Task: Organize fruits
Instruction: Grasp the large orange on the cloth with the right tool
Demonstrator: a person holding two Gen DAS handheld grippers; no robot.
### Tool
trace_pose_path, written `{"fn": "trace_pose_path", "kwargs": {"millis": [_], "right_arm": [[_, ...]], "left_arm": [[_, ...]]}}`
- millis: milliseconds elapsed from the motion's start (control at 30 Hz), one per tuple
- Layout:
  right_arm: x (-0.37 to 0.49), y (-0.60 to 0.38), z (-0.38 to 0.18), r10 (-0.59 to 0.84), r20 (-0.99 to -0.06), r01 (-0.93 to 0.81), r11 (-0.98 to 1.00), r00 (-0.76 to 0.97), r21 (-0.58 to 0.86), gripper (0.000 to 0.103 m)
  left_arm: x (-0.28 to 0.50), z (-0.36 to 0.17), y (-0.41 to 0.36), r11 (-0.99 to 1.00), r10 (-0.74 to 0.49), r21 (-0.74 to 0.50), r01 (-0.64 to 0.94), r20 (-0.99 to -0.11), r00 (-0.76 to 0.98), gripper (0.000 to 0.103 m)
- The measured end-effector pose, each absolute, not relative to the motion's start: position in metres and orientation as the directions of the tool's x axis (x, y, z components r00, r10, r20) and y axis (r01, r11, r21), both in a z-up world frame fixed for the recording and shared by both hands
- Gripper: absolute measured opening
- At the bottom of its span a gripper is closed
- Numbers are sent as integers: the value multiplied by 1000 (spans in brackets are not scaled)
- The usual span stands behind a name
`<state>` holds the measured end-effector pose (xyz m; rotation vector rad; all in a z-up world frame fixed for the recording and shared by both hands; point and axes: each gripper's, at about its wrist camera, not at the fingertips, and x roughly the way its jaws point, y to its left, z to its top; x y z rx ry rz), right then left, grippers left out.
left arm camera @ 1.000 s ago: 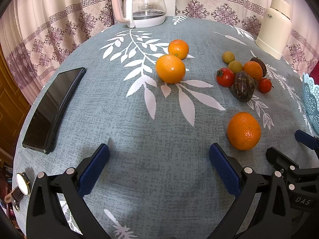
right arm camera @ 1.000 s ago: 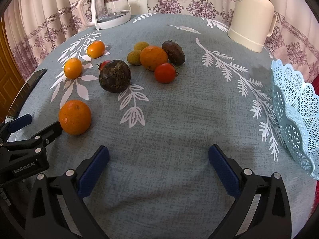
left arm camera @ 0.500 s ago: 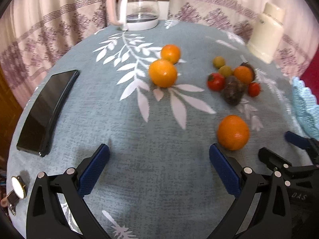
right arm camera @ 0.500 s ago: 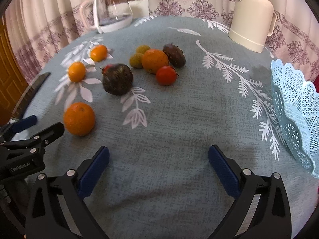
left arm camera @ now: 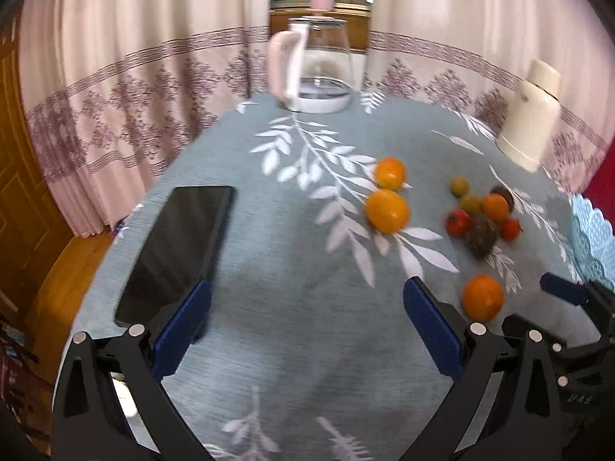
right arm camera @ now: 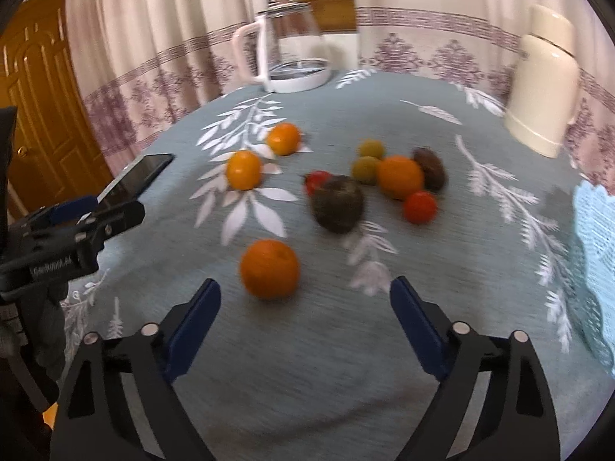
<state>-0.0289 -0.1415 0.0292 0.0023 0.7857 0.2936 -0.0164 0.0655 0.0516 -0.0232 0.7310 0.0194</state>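
A: Since everything sits on the round table under the grey-blue cloth with white leaf prints (right arm camera: pixel 442 269), where is the fruit relative to the large dark brown wrinkled fruit (right arm camera: pixel 337 204)?

B: A lone round orange (right arm camera: pixel 269 268) lies nearer the cameras than it and a little left, apart from the rest. Behind it a red tomato (right arm camera: pixel 317 180) peeks out. To its right sit a bigger orange (right arm camera: pixel 399 176), a second red tomato (right arm camera: pixel 419 207), two small yellow-green fruits (right arm camera: pixel 367 159) and a dark oval fruit (right arm camera: pixel 430 169), bunched close. Two small yellow-orange citrus fruits (right arm camera: pixel 244 169) lie left of it, on the leaf print.

A: And the grippers?

B: The right gripper with blue padded fingers (right arm camera: pixel 305 319) is spread wide, holding nothing, hovering just short of the lone orange. The left gripper, same blue pads (left arm camera: pixel 307 330), is also spread and empty, well left of the dark fruit, with the black smartphone (left arm camera: pixel 178 249) by its left finger.

A: Anything else?

B: The pale blue lattice plastic basket (right arm camera: pixel 594 230) stands far right of the dark fruit; the glass kettle with white handle (right arm camera: pixel 284 50) and the cream thermos jug (right arm camera: pixel 546 88) stand beyond it
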Motion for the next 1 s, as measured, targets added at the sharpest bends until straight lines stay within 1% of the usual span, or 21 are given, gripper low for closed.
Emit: {"fn": "trace_pose_path", "kwargs": {"millis": [67, 133, 300, 367, 433, 600, 667, 1000], "right_arm": [[-23, -134, 27, 283, -705, -278, 952, 651, 125, 77], [-17, -130, 23, 296, -714, -284, 949, 635, 141, 72], [-7, -124, 16, 330, -727, -291, 939, 602, 185, 65], [-5, -123, 16, 334, -727, -295, 937, 599, 187, 59], [-4, -121, 16, 339, -729, -297, 935, 595, 192, 57], [0, -117, 10, 331, -747, -293, 937, 576, 189, 45], [0, -119, 10, 331, -744, -282, 939, 581, 197, 39], [-15, -142, 22, 317, -702, -236, 948, 637, 214, 39]], "left_arm": [[-16, 51, 72, 999, 17, -20, -40, -671, 741, 101], [-17, 51, 74, 999, 17, -21, -42, -674, 739, 101], [-17, 50, 73, 999, 14, -17, -34, -676, 737, 101], [-15, 49, 73, 999, 15, -17, -36, -680, 733, 101], [-13, 47, 72, 999, 18, -17, -42, -686, 728, 101], [-10, 44, 72, 999, 22, -17, -46, -694, 719, 101], [-10, 44, 71, 999, 21, -17, -45, -693, 720, 101], [8, 47, 48, 1000, 26, 25, -11, -686, 728, 101]]}}
